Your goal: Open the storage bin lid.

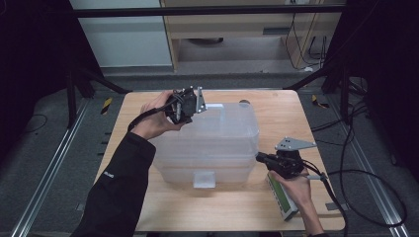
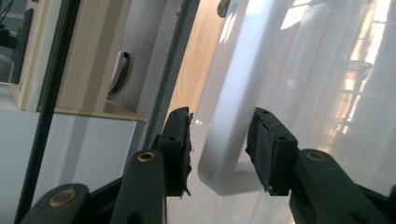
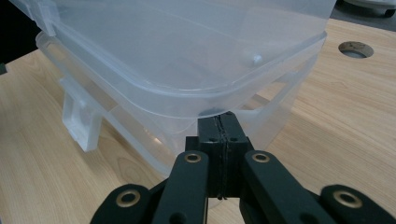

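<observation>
Two clear plastic storage boxes (image 1: 217, 143) sit nested on the wooden table (image 1: 148, 197). My left gripper (image 1: 191, 111) is at their far left corner. In the left gripper view its jaws (image 2: 224, 144) stand open around a white latch handle (image 2: 229, 135) of the box, and the pads do not press on it. My right gripper (image 1: 258, 157) is at the boxes' near right corner. Its jaws (image 3: 223, 123) are shut with nothing between them, tips up against the rim where the upper box (image 3: 187, 51) sits in the lower one.
A long green-and-white device (image 1: 282, 197) lies by the right hand near the table's front right edge. A round hole (image 1: 244, 102) is in the tabletop behind the boxes. A clear latch tab (image 1: 204, 178) hangs on the boxes' near side. Cables trail on the floor at right.
</observation>
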`<control>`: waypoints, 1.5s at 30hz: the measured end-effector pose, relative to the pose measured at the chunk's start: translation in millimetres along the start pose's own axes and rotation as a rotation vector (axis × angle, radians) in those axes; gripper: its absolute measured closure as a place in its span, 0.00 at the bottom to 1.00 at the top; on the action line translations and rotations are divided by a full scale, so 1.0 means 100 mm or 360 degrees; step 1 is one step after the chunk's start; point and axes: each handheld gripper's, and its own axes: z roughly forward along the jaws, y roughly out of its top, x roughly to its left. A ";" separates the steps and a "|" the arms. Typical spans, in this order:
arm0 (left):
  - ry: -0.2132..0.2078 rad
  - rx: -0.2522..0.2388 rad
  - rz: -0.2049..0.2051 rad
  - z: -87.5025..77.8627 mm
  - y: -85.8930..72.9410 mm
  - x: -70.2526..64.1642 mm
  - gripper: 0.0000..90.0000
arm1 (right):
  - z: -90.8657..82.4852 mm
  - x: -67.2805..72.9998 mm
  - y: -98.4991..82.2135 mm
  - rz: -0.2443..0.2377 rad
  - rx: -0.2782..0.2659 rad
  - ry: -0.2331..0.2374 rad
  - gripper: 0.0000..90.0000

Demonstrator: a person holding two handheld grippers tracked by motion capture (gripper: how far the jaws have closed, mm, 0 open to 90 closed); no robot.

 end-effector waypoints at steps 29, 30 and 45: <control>0.0177 -0.0204 -0.0767 -0.62 -0.99 0.02 0.66 | 0.01 0.02 -0.01 -0.0001 0.0018 -0.0021 1.00; 0.0194 -0.0204 -0.0804 -0.62 -1.04 0.01 0.66 | 0.01 0.02 -0.01 -0.0002 0.0019 -0.0021 1.00; 0.0408 -0.0367 -0.1311 -0.81 -1.73 -0.31 0.81 | 0.01 0.02 -0.01 0.0010 0.0024 -0.0023 1.00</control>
